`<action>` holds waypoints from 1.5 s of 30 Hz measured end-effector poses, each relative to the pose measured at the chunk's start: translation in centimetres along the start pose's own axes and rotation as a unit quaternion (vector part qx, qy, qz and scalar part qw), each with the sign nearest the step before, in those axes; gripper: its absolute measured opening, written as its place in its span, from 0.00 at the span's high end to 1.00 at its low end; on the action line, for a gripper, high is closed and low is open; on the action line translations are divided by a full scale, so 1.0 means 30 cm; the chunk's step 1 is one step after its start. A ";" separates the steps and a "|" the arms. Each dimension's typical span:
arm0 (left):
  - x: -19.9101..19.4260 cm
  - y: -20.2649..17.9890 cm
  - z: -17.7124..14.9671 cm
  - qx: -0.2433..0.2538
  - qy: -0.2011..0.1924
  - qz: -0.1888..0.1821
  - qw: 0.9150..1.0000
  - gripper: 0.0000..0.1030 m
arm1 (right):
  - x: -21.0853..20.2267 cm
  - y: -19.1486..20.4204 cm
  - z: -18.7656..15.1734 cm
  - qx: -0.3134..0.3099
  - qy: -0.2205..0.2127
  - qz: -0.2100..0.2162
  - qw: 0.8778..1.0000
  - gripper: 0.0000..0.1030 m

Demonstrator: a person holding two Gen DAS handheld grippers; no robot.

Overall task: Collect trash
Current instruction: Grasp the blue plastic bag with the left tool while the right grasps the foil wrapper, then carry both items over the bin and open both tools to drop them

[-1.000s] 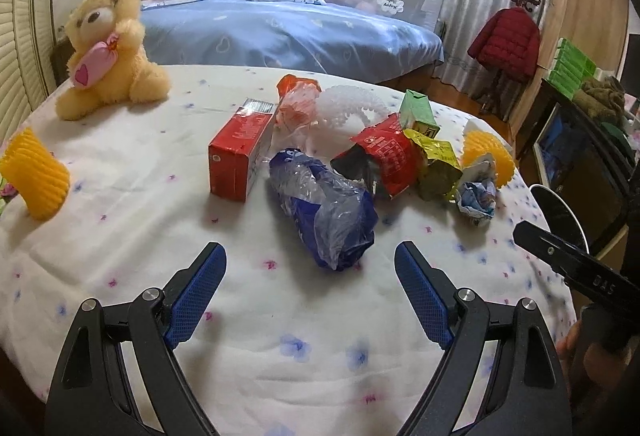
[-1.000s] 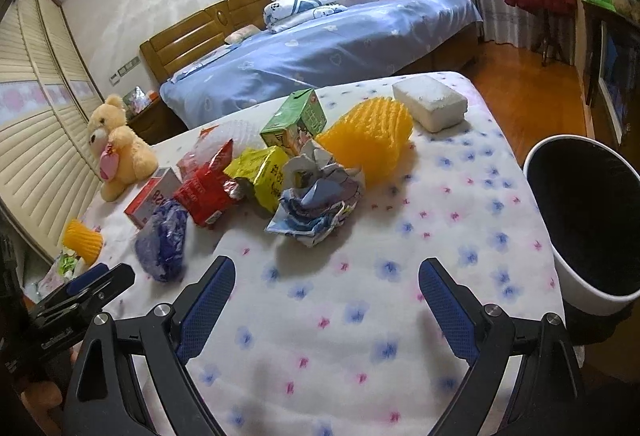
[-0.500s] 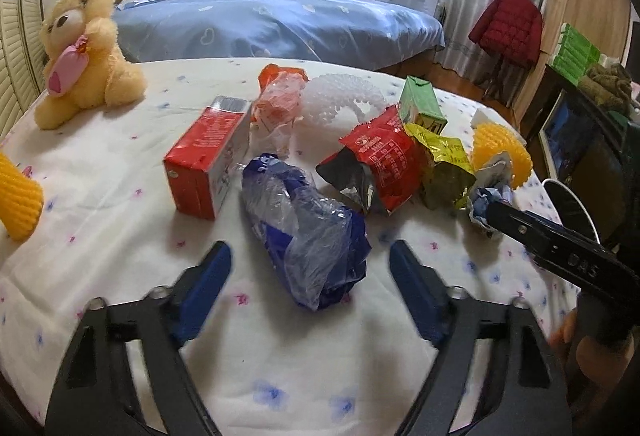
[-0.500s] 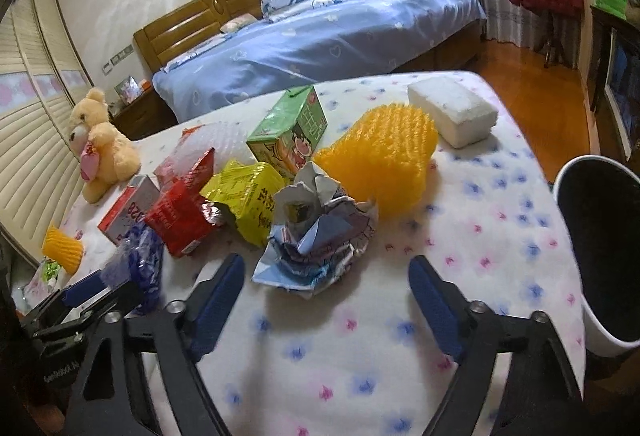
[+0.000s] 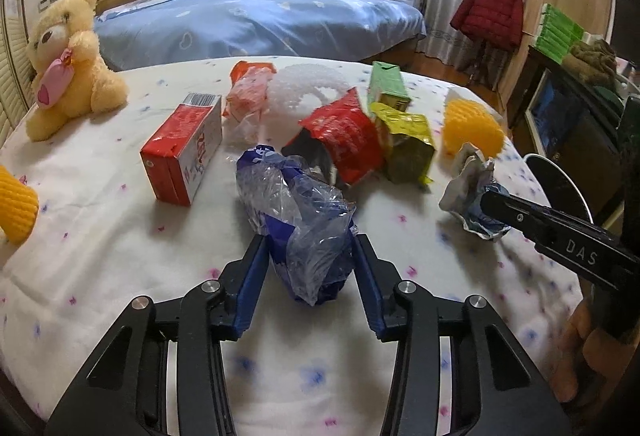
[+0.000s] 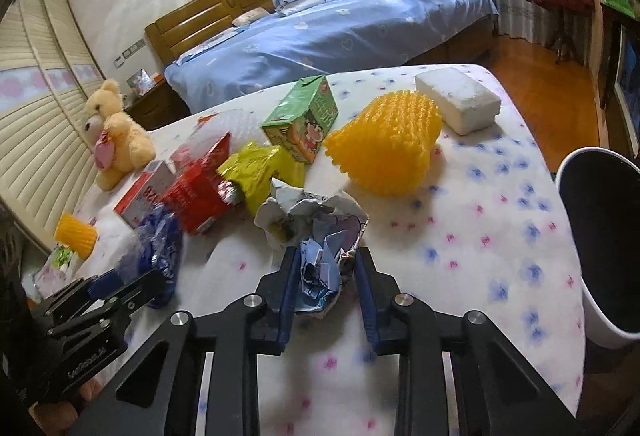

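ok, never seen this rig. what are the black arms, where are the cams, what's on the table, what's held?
No robot: a person holds a two-finger claw in each hand, and each claw carries a fisheye camera looking along its fingers.

Left wrist view: the left claw has just been closing and its pads press a crumpled blue plastic bag.

Right wrist view: the right claw has likewise been closing onto a crumpled paper wad.

On the flowered tablecloth lie other wrappers and cartons, a yellow foam net, a white foam block and a teddy bear. A white bin stands beside the table.
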State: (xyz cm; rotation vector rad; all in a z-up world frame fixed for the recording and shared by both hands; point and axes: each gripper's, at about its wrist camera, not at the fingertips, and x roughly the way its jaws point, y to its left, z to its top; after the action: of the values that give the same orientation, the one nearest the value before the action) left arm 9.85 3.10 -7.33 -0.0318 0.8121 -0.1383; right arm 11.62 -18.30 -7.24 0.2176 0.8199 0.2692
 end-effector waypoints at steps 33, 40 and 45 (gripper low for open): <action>-0.131 -0.390 0.011 0.107 -0.030 -0.084 0.990 0.59 | -0.347 -0.303 -0.086 0.076 -0.075 -0.038 0.994 0.74; -0.138 -0.519 0.008 0.138 -0.026 -0.125 0.982 0.60 | -0.389 -0.402 -0.095 0.101 -0.085 -0.058 0.990 0.74; -0.122 -0.608 0.012 0.157 -0.021 -0.150 0.976 0.60 | -0.408 -0.473 -0.096 0.120 -0.089 -0.073 0.986 0.74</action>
State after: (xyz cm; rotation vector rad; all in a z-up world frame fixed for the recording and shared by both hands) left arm 5.60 -14.47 -2.95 0.1413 0.7319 -0.5483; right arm 3.65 -35.33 -4.88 0.3996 0.6850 0.0107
